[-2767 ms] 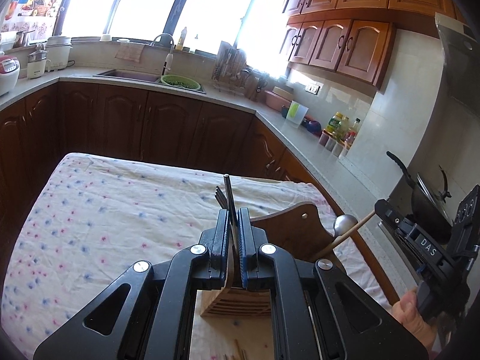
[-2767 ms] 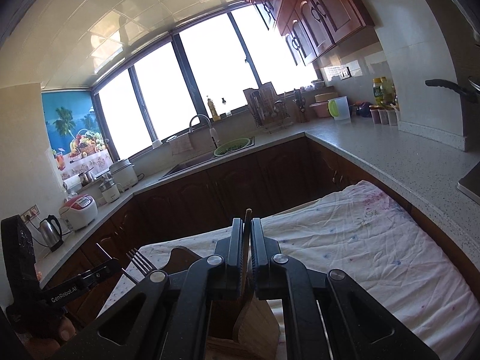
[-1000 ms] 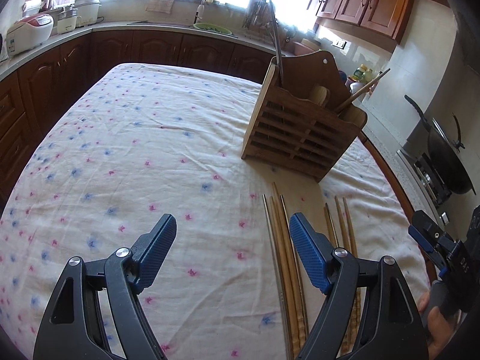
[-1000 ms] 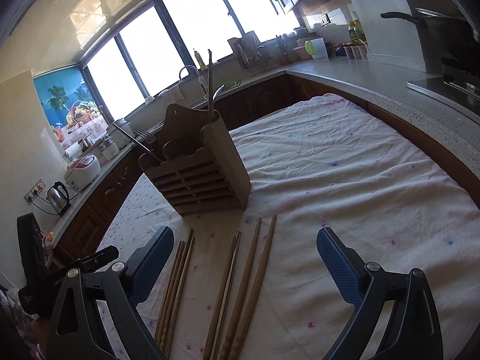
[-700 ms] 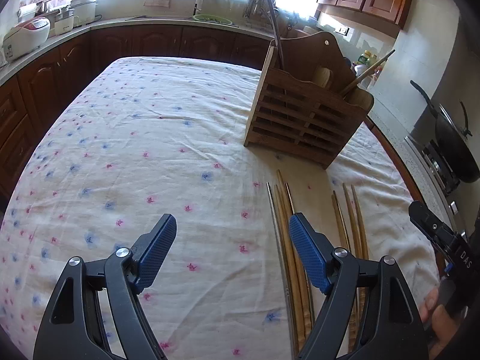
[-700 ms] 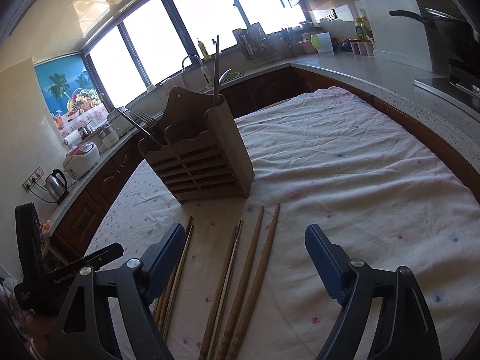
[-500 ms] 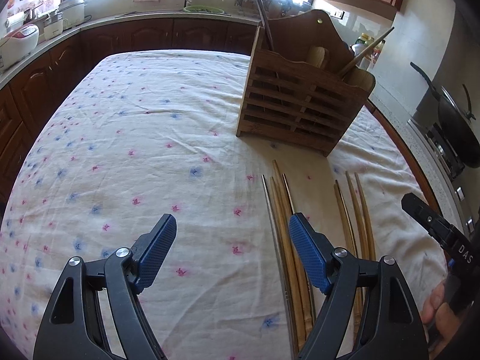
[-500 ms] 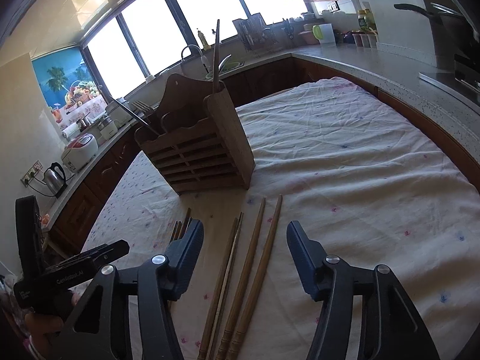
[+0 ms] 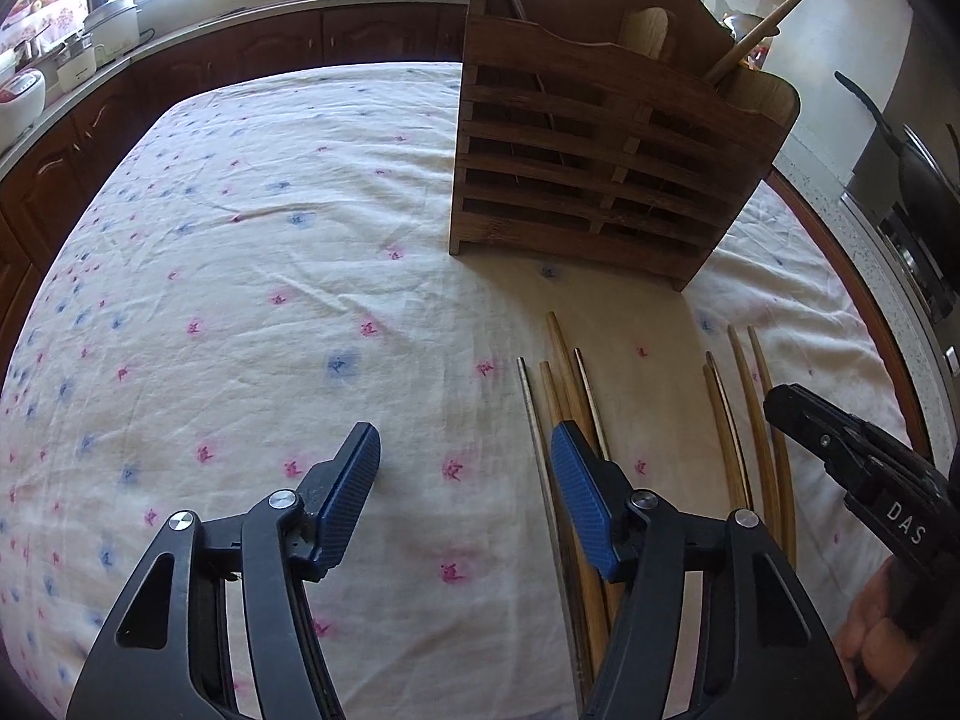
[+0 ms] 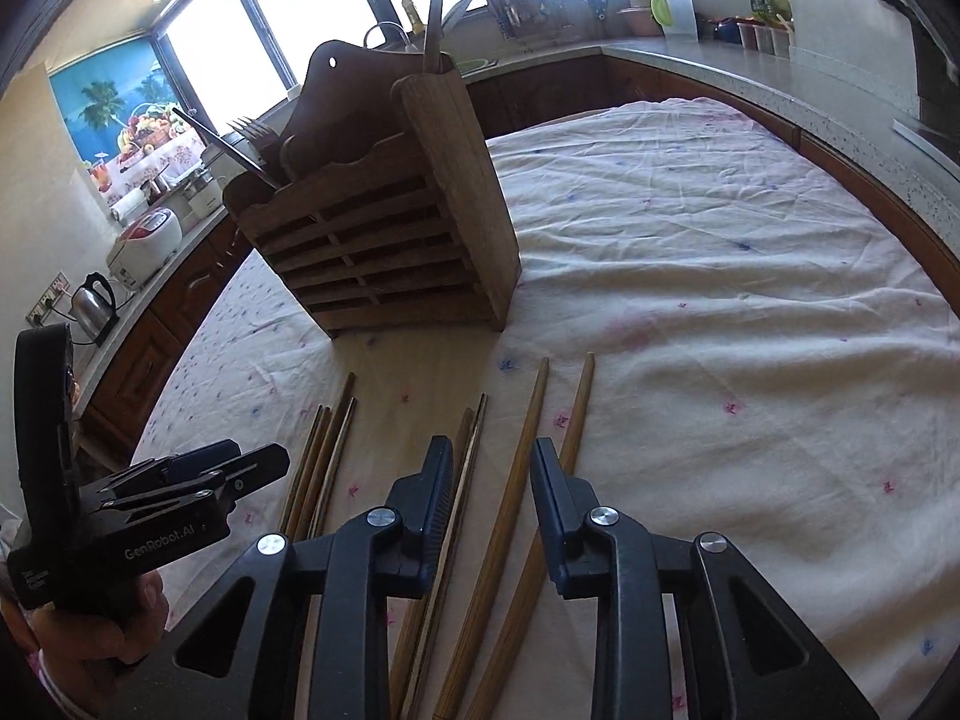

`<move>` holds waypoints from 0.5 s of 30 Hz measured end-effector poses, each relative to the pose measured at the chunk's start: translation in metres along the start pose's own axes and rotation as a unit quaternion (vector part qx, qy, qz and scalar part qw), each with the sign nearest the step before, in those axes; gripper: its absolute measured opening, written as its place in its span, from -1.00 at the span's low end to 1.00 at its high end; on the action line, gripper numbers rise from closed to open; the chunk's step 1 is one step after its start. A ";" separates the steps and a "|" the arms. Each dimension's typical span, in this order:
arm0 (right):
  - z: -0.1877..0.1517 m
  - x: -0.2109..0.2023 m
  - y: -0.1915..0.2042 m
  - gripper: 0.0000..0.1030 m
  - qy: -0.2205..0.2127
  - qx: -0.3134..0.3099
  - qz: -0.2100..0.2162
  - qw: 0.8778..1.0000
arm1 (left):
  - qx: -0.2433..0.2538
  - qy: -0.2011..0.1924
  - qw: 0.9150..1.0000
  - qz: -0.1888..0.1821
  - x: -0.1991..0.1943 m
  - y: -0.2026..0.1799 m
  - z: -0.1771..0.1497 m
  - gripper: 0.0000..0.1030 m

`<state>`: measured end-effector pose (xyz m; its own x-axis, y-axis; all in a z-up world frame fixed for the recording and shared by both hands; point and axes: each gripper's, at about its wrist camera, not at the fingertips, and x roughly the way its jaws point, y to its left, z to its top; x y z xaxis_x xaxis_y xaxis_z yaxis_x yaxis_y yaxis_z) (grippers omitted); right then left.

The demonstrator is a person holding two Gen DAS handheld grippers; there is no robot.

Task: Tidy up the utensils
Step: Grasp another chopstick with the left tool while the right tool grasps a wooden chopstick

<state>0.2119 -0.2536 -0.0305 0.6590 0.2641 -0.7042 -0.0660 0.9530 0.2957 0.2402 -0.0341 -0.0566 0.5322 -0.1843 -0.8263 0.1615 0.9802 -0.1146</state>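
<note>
Chopsticks [image 10: 510, 510]: laid on tablecloth [image 10: 720, 330] before wooden holder [image 10: 384, 240].
Left gripper [image 9: 465, 480]: held wide, nothing grasped.
Right gripper [image 10: 489, 498]: parted narrowly, one chopstick straddled, ungripped.

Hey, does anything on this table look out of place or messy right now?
Yes: several wooden chopsticks lie loose on the floral tablecloth in front of the wooden utensil holder, in uneven clusters rather than inside it. The holder stands upright with a fork already in it. Nothing looks spilled or broken.
</note>
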 end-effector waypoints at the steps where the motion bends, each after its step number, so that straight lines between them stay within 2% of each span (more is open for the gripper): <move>1: 0.001 0.003 -0.001 -0.49 0.003 0.000 -0.001 1.000 | 0.003 0.004 1.000 0.001 0.003 -0.001 0.001 0.09; 7: 0.003 0.021 -0.001 -0.56 0.028 -0.010 -0.010 1.000 | 0.040 -0.006 0.999 0.018 0.005 -0.009 -0.003 0.08; 10: 0.005 0.023 0.001 -0.57 0.029 -0.017 -0.016 0.999 | 0.068 -0.013 0.997 0.027 0.002 -0.011 -0.010 -0.01; 15: 0.003 0.021 0.005 -0.62 0.032 -0.030 -0.019 0.999 | 0.061 -0.004 0.998 0.011 -0.001 -0.003 -0.012 -0.04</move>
<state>0.2278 -0.2436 -0.0422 0.6126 0.2346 -0.7547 -0.0884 0.9693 0.2296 0.2293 -0.0357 -0.0625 0.5441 -0.1636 -0.8229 0.2488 0.9682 -0.0280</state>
